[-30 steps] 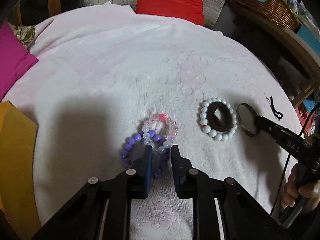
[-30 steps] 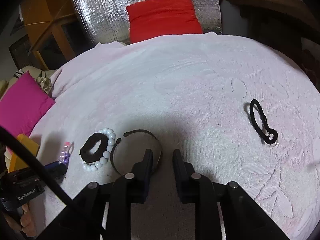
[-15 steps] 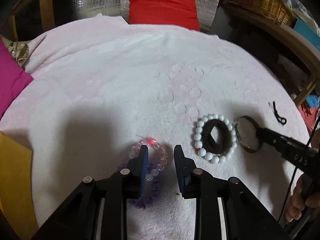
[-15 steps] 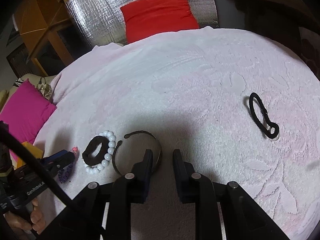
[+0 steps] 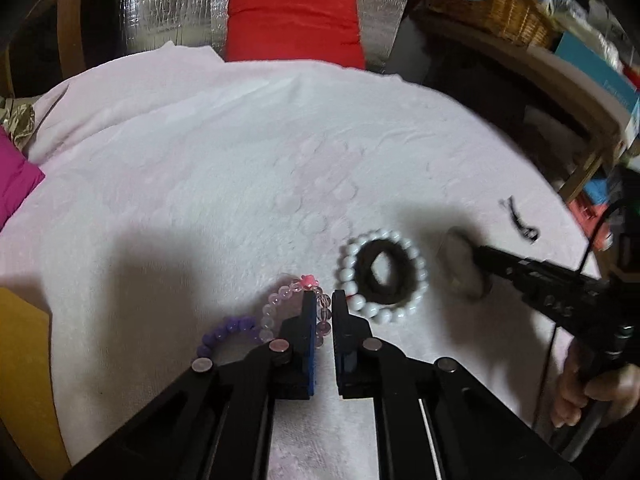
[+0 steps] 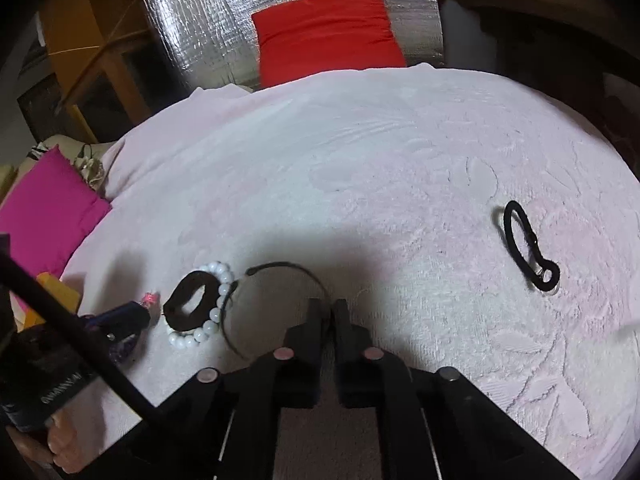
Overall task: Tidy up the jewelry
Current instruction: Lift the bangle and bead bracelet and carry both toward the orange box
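A round surface covered by a pale pink, embossed blanket (image 6: 400,168) carries everything. A thin dark bangle (image 6: 280,268) lies on it, its rim reaching between the tips of the right tongs (image 6: 324,306). Just left of the bangle sits a white bead bracelet (image 5: 404,312) with a dark band (image 5: 384,272) inside its ring. Further left, at the tips of the left tongs (image 5: 322,298), lie a pink bead bracelet (image 5: 280,296) and a purple bead bracelet (image 5: 228,330). Well off to the right of the right tongs lies a black hair tie (image 6: 524,248).
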A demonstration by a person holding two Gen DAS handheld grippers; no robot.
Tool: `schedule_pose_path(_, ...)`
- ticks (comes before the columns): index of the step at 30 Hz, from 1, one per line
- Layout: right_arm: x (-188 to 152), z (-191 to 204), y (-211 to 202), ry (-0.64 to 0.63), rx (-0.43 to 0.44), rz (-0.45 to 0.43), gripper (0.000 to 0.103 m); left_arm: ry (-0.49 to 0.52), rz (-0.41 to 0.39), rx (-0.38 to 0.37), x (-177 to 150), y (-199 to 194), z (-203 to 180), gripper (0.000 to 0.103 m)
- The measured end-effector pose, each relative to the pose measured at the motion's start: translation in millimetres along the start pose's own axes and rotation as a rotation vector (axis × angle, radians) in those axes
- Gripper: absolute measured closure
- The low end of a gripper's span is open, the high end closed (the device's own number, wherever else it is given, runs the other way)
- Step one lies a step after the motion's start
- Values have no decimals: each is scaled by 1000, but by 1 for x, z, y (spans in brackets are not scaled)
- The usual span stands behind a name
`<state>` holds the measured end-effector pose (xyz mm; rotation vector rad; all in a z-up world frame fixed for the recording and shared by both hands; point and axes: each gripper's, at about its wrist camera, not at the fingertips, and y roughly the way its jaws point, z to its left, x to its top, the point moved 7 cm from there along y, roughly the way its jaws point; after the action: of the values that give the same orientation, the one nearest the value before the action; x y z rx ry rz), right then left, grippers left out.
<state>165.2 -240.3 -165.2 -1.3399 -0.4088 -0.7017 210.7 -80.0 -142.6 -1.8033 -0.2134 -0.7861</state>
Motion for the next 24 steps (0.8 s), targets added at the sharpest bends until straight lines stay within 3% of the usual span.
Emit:
schedule_pose_path(7, 9, -11, -17, 23, 31, -43, 99, -30, -83, -60, 10, -31, -6, 96)
schedule_pose_path(12, 17, -10, -31, 46, 52, -89, 99, -34, -141, -47, 16, -54, -6, 96)
schedule_pose_path(24, 18, 51, -47, 17, 152, -151, 99, -108, -275, -12, 5, -135, 22, 96)
